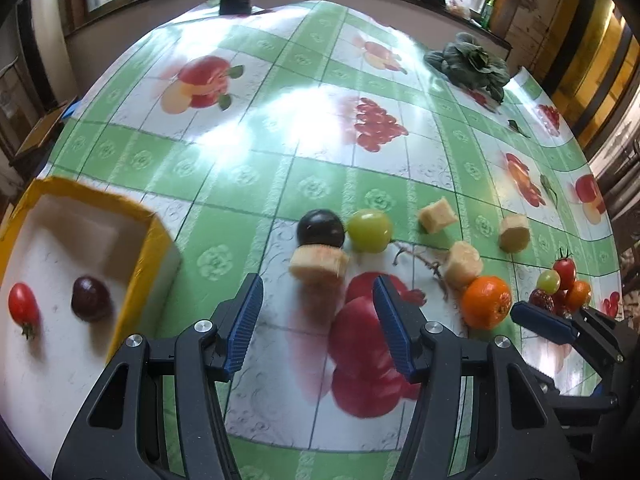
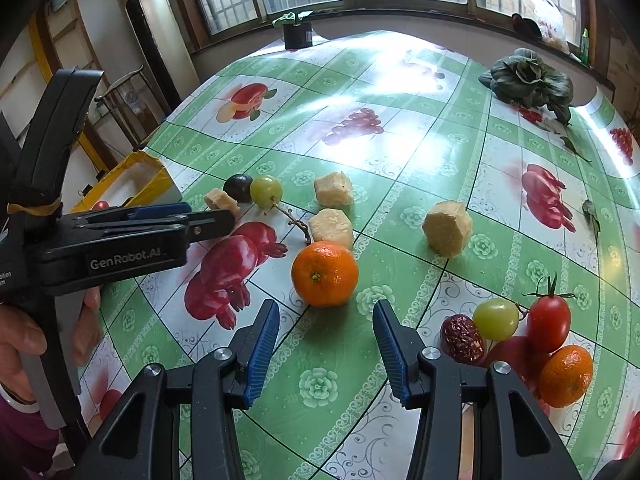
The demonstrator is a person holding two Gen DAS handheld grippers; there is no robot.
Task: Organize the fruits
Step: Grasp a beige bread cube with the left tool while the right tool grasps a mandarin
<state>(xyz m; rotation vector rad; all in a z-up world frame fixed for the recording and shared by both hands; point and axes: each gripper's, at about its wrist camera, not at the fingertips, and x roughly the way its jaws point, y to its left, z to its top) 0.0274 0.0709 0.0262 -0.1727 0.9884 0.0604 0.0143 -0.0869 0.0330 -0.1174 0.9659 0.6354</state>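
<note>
My left gripper [image 1: 318, 292] is open and empty, just short of a pale fruit slice [image 1: 319, 263]. Behind the slice lie a dark plum [image 1: 321, 228] and a green grape [image 1: 369, 229]. A yellow-rimmed white box [image 1: 146, 248] at the left holds a cherry tomato [image 1: 23, 309] and a dark grape [image 1: 90, 298]. My right gripper [image 2: 326, 320] is open and empty, just short of an orange mandarin [image 2: 325, 273]. The left gripper also shows in the right wrist view [image 2: 188, 220], side-on.
More pale fruit chunks [image 2: 448, 228] [image 2: 334, 190] [image 2: 332, 227] lie mid-table. A cluster at the right holds a red date [image 2: 462, 338], green grape [image 2: 496, 319], cherry tomato [image 2: 549, 322] and small mandarin [image 2: 566, 376]. Leafy greens [image 2: 528, 78] sit at the far right.
</note>
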